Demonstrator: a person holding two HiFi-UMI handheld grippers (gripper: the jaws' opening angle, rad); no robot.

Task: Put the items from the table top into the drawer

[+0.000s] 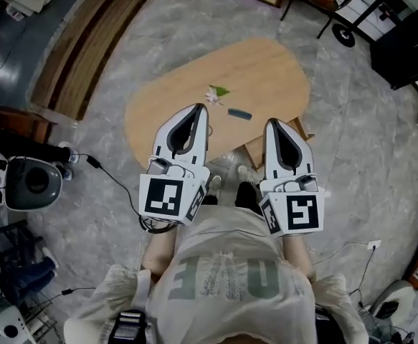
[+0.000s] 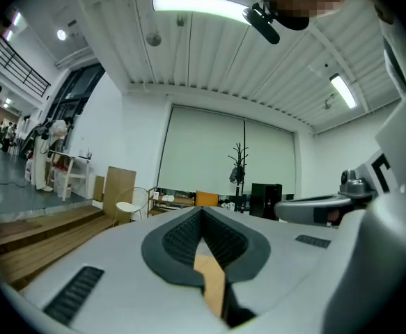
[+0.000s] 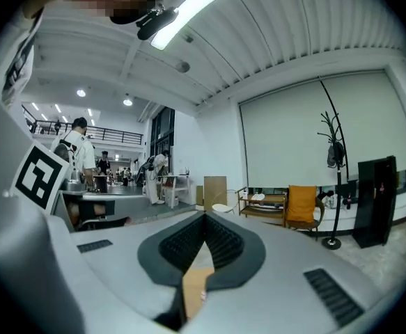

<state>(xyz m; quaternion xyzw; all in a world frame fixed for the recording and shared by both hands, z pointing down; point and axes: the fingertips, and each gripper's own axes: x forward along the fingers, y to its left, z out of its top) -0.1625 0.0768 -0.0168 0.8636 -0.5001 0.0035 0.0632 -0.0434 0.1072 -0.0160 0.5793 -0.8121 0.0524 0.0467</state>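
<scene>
Both shut, empty: left claw, right claw. Dark bar on table, between claw tips (white-green item just ahead of left claw). Risk: jaws not opened in time shove bar away instead of gripping.

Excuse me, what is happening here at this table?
A person stands at an oval wooden table, holding a gripper in each hand. The left gripper and right gripper are both shut and empty, over the near edge. A small white and green item and a dark bar lie on the table, untouched.
</scene>
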